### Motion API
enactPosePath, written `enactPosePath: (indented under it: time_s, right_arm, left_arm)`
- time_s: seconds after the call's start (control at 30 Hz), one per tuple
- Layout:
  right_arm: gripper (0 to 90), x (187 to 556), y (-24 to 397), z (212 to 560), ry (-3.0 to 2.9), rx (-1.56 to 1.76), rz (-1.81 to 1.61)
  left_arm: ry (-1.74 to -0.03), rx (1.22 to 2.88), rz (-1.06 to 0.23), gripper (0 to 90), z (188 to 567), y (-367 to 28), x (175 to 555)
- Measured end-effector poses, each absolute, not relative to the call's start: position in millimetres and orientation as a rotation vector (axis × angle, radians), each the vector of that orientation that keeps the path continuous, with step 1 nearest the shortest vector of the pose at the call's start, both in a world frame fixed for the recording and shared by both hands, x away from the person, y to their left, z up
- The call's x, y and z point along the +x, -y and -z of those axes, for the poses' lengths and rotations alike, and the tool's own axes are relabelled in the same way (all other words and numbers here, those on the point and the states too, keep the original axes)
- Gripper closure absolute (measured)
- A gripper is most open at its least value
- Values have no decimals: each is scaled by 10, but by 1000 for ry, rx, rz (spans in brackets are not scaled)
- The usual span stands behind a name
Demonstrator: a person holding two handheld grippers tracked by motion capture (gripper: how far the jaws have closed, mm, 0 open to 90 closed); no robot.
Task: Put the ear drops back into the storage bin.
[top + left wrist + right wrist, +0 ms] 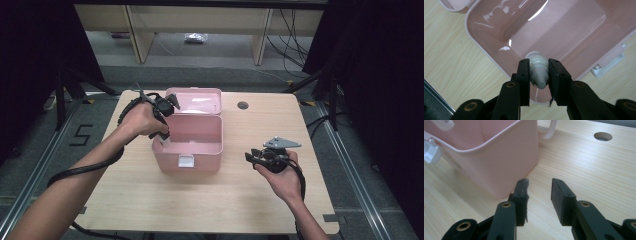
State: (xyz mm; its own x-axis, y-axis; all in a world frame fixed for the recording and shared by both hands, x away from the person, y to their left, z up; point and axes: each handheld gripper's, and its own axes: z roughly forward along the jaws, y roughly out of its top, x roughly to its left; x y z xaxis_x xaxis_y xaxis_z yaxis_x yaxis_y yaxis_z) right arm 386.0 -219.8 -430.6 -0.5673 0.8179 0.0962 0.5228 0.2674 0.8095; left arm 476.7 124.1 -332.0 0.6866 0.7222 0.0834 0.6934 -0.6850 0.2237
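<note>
Left gripper (538, 71) clamping white bottle (538, 67)

One mark can be read: a large black figure "5" (81, 135) painted or taped on the grey floor (35, 130), just off the left edge of the wooden table (240, 200), level with the pink box (187, 150) that stands open on it. The pale bottle (539, 71) seen in the left gripper view over that box shows no legible print, and the box and its white latch (186, 161) carry no lettering that can be made out.
</note>
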Motion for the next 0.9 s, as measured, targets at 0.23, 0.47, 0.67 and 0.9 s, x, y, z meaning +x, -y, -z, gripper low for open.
enactPosePath:
  time_s: [0.23, 0.47, 0.67, 0.9]
  right_arm:
    - [669, 3863, 2192, 4311, -2203, 1218, -1225]
    - [670, 3861, 2194, 4312, -2199, 1221, -1235]
    - [669, 3842, 2204, 4306, -2201, 1250, -1215]
    - [669, 3857, 2215, 4315, -2195, 1220, -1223]
  left_arm:
    - [-1208, 2733, -227, 714, 3404, -1204, 4780]
    - [-1229, 2725, -221, 714, 3481, -1175, 4782]
    - [-1241, 2703, -219, 714, 3549, -1164, 4771]
    - [-1245, 2710, -187, 715, 3593, -1165, 4769]
